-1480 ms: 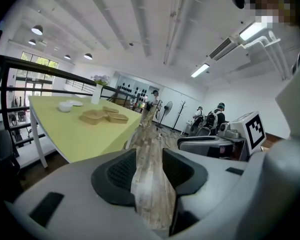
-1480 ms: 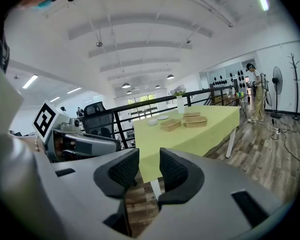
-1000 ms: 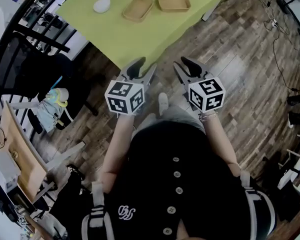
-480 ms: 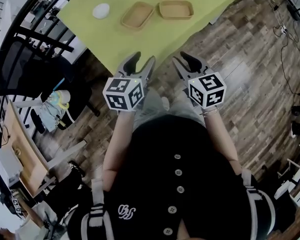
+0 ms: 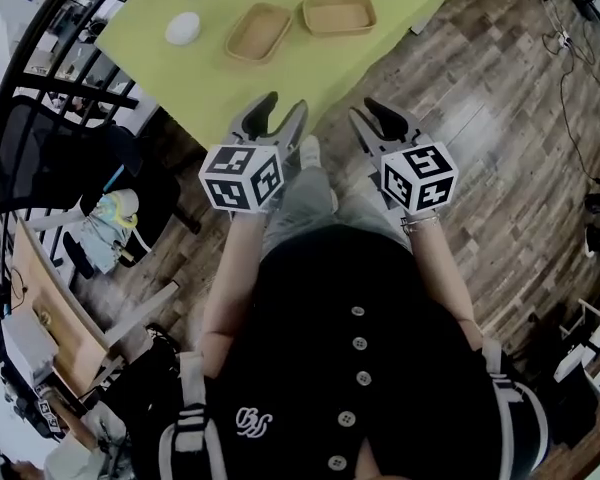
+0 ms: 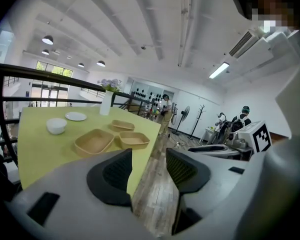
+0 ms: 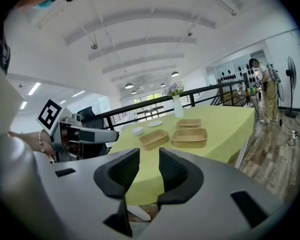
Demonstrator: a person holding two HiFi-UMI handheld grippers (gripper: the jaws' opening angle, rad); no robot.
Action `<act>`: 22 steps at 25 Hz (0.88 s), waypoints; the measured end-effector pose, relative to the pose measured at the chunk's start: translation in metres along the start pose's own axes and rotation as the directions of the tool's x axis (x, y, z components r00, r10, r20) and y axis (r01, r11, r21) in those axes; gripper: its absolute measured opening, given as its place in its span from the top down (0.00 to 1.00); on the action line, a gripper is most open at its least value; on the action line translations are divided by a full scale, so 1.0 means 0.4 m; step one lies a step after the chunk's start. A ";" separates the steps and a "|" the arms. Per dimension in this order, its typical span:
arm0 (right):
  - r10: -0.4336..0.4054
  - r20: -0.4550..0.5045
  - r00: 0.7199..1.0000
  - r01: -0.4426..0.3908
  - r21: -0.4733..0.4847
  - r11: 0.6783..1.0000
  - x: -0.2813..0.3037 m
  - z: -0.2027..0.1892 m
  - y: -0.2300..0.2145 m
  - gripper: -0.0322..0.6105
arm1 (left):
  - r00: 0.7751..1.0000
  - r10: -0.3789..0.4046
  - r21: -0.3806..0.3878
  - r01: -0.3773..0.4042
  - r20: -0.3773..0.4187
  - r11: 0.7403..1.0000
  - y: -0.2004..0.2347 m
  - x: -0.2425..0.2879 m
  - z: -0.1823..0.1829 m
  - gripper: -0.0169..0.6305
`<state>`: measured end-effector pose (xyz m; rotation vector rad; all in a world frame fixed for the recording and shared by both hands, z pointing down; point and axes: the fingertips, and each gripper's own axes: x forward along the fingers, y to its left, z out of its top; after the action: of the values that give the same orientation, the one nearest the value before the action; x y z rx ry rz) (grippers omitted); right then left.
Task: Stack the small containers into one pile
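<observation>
Three shallow tan trays (image 5: 258, 32), rectangular with rounded corners, lie unstacked toward the right edge of a table (image 5: 280, 76) covered in smooth yellow-green cloth. The left gripper (image 5: 280, 116) and right gripper (image 5: 378, 120) hover off the table's near corner, their ribbed black jaws spread and empty.

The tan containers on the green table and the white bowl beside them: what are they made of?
The tan containers look like moulded pulp or bamboo fibre, perhaps plastic: even matte tan, thin rolled rims, no shine. The white bowl looks like ceramic or plastic: smooth and plain white, too small to tell which.
</observation>
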<state>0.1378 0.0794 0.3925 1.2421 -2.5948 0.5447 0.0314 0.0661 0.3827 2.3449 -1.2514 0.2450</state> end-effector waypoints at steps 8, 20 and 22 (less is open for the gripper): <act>-0.004 -0.015 1.000 0.004 0.004 1.000 0.105 0.036 -0.045 0.77 | 0.999 -0.024 -0.007 0.024 -0.030 1.000 0.079 0.077 0.035 0.65; 0.016 -0.034 0.999 -0.018 -0.045 0.999 0.311 0.151 -0.069 0.77 | 0.999 -0.040 -0.016 0.040 -0.004 0.999 0.234 0.176 0.154 0.67; 0.023 -0.048 0.999 -0.025 -0.050 0.998 0.337 0.154 -0.064 0.77 | 0.999 -0.051 -0.022 0.051 -0.006 0.998 0.250 0.186 0.160 0.67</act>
<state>0.0721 -0.0559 0.3888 1.1696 -2.5713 0.5037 -0.0124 -0.0671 0.3858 2.3523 -1.1833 0.2211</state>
